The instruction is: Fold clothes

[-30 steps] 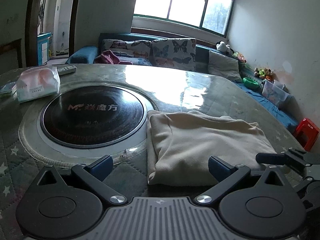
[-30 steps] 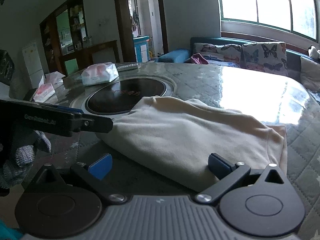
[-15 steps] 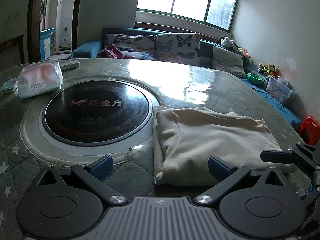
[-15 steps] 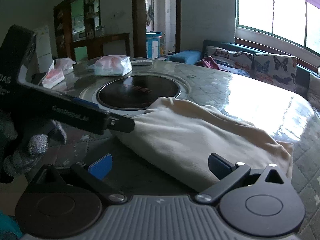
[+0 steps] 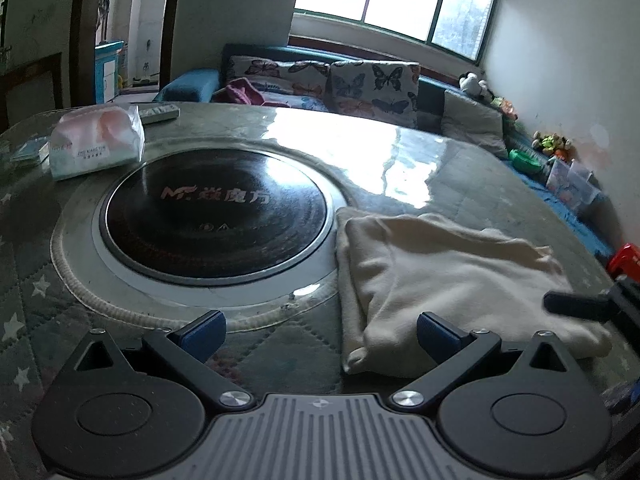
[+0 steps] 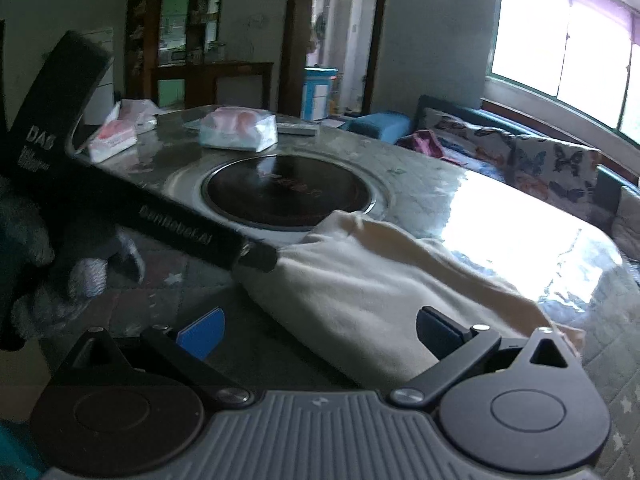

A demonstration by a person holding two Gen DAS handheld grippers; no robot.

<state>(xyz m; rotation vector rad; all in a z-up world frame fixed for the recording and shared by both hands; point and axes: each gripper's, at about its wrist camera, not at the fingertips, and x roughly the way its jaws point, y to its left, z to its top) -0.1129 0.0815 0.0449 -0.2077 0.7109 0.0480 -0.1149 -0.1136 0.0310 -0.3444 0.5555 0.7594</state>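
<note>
A cream garment (image 5: 448,276) lies folded into a thick rectangle on the round table, right of the black hob; it also shows in the right wrist view (image 6: 372,288). My left gripper (image 5: 320,330) is open and empty, hovering just short of the garment's near left corner. My right gripper (image 6: 320,330) is open and empty at the garment's near right edge. The left gripper's black body (image 6: 160,216) crosses the right wrist view, its tip by the cloth. The right gripper's finger (image 5: 576,304) shows at the right of the left wrist view.
A black round hob (image 5: 216,208) sits in the table's middle. A tissue pack (image 5: 96,140) and a remote (image 5: 158,113) lie at the far left, a second tissue pack (image 6: 116,136) further left. A sofa (image 5: 340,84) with butterfly cushions stands behind the table (image 5: 460,168).
Both grippers have drawn back and risen a little from the folded garment. The garment lies still. The left gripper's body has tilted up in the right wrist view.
</note>
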